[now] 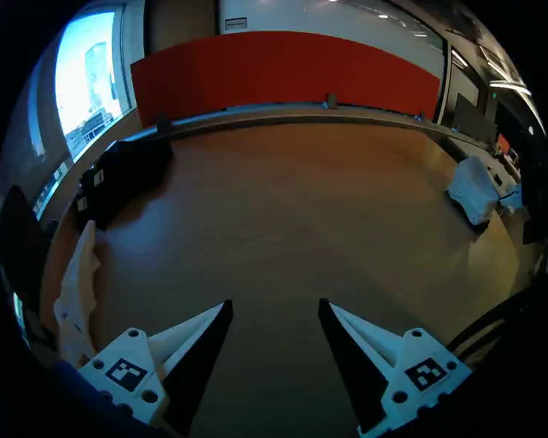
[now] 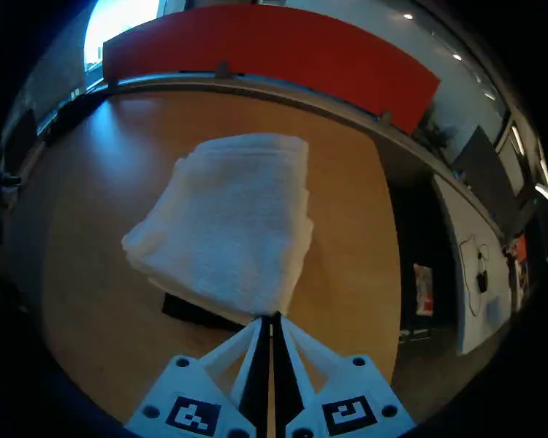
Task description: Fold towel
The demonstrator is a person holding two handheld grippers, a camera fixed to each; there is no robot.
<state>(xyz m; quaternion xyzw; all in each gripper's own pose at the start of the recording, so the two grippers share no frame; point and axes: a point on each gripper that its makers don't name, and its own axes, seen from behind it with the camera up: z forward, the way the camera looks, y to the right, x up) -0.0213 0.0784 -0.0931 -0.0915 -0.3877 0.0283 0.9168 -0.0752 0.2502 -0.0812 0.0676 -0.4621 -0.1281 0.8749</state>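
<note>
A folded white towel [image 2: 234, 226] hangs a little above the wooden table [image 2: 91, 219], casting a dark shadow beneath its near edge. My right gripper [image 2: 272, 321] is shut on the towel's near corner. In the left gripper view the white towel [image 1: 475, 191] appears far off at the right edge of the table. My left gripper [image 1: 274, 305] is open above the bare wooden table [image 1: 288, 219], with nothing between its fingers.
A black bag-like object [image 1: 124, 175] lies at the table's far left. A pale cloth-like thing [image 1: 77, 292] stands at the near left edge. A red partition [image 1: 288, 69] runs behind the table. The table's right edge [image 2: 391, 241] drops to the floor.
</note>
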